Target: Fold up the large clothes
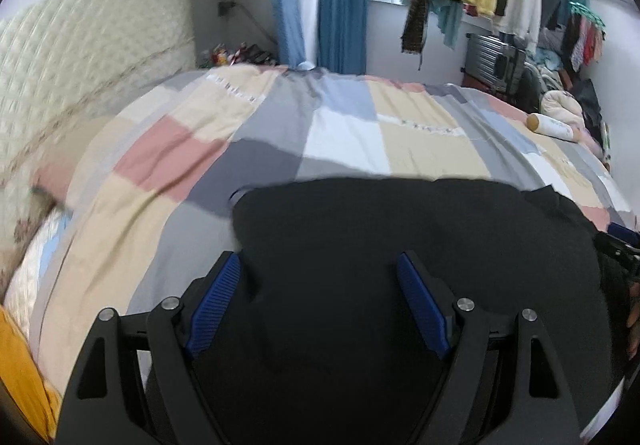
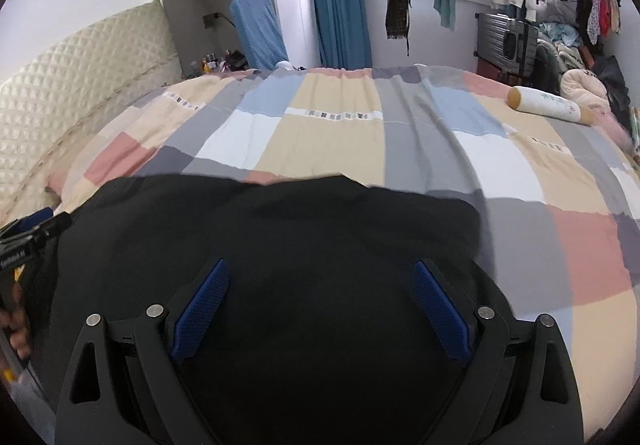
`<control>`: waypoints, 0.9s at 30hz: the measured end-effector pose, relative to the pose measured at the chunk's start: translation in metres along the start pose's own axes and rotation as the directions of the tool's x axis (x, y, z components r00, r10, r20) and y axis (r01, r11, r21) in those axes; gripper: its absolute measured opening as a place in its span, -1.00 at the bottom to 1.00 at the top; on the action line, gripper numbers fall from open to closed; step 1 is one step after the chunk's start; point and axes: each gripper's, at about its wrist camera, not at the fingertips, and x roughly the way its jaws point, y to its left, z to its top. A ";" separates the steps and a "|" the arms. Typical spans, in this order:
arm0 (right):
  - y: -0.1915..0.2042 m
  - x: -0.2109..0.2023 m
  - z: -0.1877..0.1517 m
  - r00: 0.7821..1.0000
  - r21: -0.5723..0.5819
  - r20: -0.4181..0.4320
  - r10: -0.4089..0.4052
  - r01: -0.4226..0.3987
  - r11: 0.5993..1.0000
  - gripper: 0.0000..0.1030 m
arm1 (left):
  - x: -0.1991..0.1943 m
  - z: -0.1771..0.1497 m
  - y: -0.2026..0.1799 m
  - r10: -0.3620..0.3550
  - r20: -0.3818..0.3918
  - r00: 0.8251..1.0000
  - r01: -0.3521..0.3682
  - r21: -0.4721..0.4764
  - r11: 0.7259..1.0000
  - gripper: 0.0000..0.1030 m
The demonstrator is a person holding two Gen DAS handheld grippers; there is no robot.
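A: From the left wrist, where was your left gripper (image 1: pixel 320 265)?
B: You held it spread wide and empty above the black garment (image 1: pixel 400 237), which lay at the bed's (image 1: pixel 348 133) near edge.
A: And from the right wrist?
B: Your right gripper (image 2: pixel 320 273) was released too, over the same garment (image 2: pixel 280 229).
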 end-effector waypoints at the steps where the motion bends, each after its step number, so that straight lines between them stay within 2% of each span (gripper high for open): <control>1: -0.003 0.001 -0.005 1.000 0.004 -0.009 0.000 0.000 1.000 0.81 | 0.003 -0.007 0.005 0.000 -0.021 1.000 0.000 -0.005 1.000 0.57; 4: -0.015 0.008 -0.023 0.999 0.026 -0.047 0.013 -0.011 1.000 0.81 | 0.011 -0.024 0.011 0.001 -0.065 0.998 -0.001 -0.002 1.000 0.58; 9: -0.021 0.018 -0.039 0.999 0.056 -0.037 0.038 -0.036 0.998 0.90 | 0.013 -0.040 0.014 -0.016 -0.069 0.998 0.015 -0.012 1.000 0.59; 16: -0.033 0.001 -0.043 0.994 0.082 -0.060 0.095 -0.090 0.993 0.91 | -0.014 -0.053 0.033 -0.082 -0.011 0.997 0.082 -0.042 0.996 0.59; 19: -0.047 -0.024 -0.042 0.998 0.095 -0.032 0.052 -0.049 0.994 0.91 | -0.031 -0.056 0.049 -0.097 -0.010 0.995 0.096 -0.051 0.994 0.63; 22: -0.075 -0.046 -0.050 1.000 0.180 -0.009 0.025 -0.023 0.983 0.91 | -0.048 -0.062 0.072 -0.082 -0.006 0.997 0.081 -0.098 0.992 0.70; 25: -0.099 -0.049 -0.062 0.998 0.257 -0.061 -0.008 0.023 0.966 0.91 | -0.048 -0.072 0.095 -0.061 -0.045 0.997 0.051 -0.184 0.982 0.85; 27: -0.112 -0.042 -0.071 0.994 0.290 -0.111 -0.005 0.037 0.956 0.91 | -0.040 -0.079 0.105 -0.089 -0.093 0.992 0.063 -0.252 0.966 0.93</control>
